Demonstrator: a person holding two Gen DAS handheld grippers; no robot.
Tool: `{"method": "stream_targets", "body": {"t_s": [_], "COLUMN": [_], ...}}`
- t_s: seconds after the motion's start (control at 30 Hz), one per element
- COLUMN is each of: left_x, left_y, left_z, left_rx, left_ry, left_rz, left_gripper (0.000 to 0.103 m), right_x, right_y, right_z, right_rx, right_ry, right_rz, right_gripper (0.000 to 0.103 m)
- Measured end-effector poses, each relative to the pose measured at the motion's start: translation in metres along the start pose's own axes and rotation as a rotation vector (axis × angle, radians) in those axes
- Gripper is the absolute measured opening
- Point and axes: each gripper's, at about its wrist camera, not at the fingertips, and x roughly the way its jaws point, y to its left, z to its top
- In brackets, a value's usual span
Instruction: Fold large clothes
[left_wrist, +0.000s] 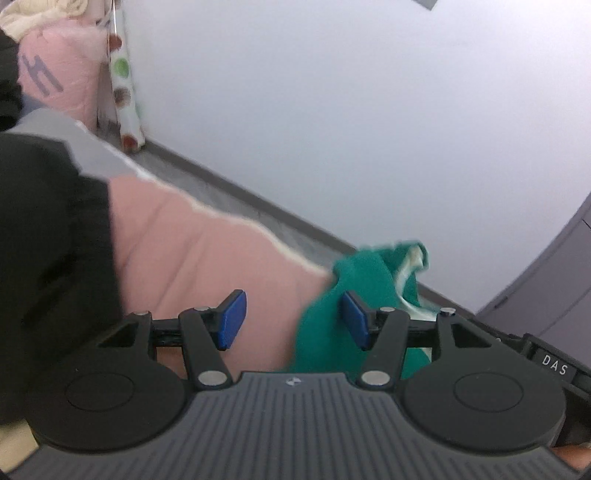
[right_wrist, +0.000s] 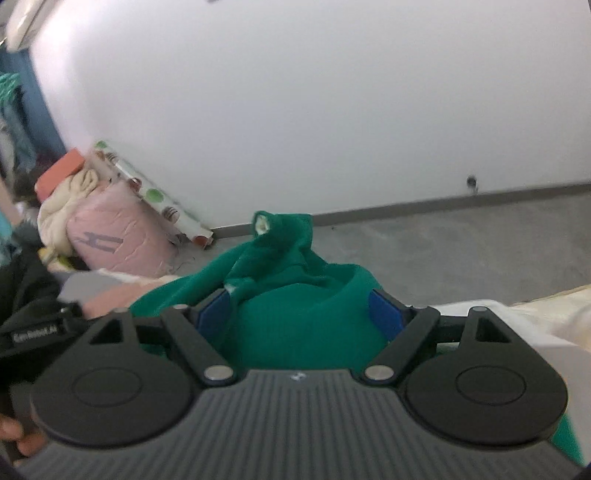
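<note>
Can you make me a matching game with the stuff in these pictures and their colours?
Things:
1. garment
2. pads
3. wall
4. floor

Colours:
A. grey
B. green
C. white
D. blue

Pairs: 1-B, 2-D, 3-C, 4-A

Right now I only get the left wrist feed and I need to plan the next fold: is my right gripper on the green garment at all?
Observer: The right gripper is open, with a bunched mound of the green garment between its blue pads; it is not clamped.
Operator: What lies beyond that mound?
Observer: Bare grey floor up to the white wall.
Operator: Anything to the right of it?
Observer: White and cream fabric lies just past the right finger.
Operator: And the left gripper?
Observer: Your view shows it: the left gripper is open, empty.
</note>
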Motion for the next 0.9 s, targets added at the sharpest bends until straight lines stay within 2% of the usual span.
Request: {"method": "stream_targets", "body": {"t_s": [0.13, 0.27, 0.33, 0.4, 0.43, 0.47, 0.53, 0.57, 0.6, 0.7, 0.9], "left_x": [0.029, 0.048, 0.054, 0.058, 0.058, 0.058, 0.054, 0.05, 0.043, 0.026, -0.038], "left_y": [-0.004, -0.014, -0.019, -0.025, -0.029, -0.033, -0.043, -0.042, -0.043, -0.05, -0.06], "left_z": [0.002, -0.001, -0.001, 0.001, 0.002, 0.003, 0.004, 0.008, 0.009, 0.013, 0.022], "left_rx": [0.021, 0.061, 0.088, 0.116, 0.127, 0.144, 0.207, 0.216, 0.218, 0.219, 0.261], "left_ry": [0.012, 0.045, 0.069, 0.098, 0.103, 0.108, 0.11, 0.109, 0.105, 0.077, 0.033], "left_rz": [-0.069, -0.126, -0.128, -0.117, -0.103, -0.091, -0.047, -0.038, -0.035, -0.03, -0.008], "left_gripper": [0.063, 0.061, 0.052, 0.03, 0.023, 0.017, 0.014, 0.013, 0.012, 0.012, 0.011], "right_x": [0.032, 0.05, 0.056, 0.059, 0.06, 0.06, 0.057, 0.052, 0.048, 0.027, -0.031], "right_y": [-0.014, -0.015, -0.01, -0.005, -0.001, 0.003, 0.014, 0.017, 0.018, 0.03, 0.051], "right_z": [-0.002, -0.002, 0.001, 0.004, 0.005, 0.005, 0.007, 0.01, 0.014, 0.02, 0.026], "right_rx": [0.103, 0.111, 0.107, 0.082, 0.062, 0.039, -0.017, -0.033, -0.042, -0.104, -0.225], "right_ry": [0.036, 0.108, 0.155, 0.192, 0.204, 0.213, 0.223, 0.216, 0.211, 0.173, 0.037], "right_rz": [0.038, 0.074, 0.081, 0.073, 0.058, 0.046, 0.027, 0.01, -0.006, -0.027, 0.013], "right_gripper": [0.085, 0.087, 0.087, 0.087, 0.086, 0.08, 0.061, 0.044, 0.034, 0.027, 0.023]}}
